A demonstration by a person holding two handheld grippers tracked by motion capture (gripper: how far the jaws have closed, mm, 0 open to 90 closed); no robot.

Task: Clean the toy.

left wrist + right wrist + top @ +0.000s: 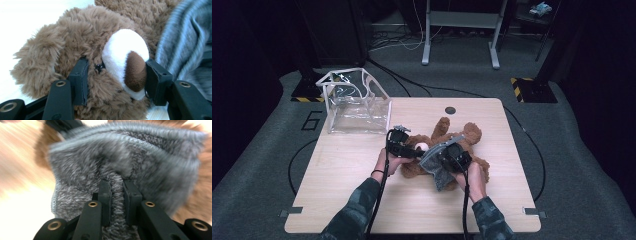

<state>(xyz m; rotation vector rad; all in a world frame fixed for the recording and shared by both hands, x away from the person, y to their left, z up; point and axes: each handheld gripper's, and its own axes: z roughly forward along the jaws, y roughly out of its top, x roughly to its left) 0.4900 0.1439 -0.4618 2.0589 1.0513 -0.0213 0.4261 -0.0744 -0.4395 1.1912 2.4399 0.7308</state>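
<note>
A brown teddy bear lies in the middle of the wooden table. My left gripper is shut on its head. In the left gripper view the pads press into the fur on either side of the white snout, with the left gripper around the face. My right gripper is shut on a grey knit garment that lies over the bear's body. In the right gripper view a fold of the grey knit is pinched between the right gripper jaws. This view is blurred.
A clear plastic bag with white trim stands open at the table's far left corner. A round cable hole sits near the far edge. A metal desk frame stands on the floor beyond the table.
</note>
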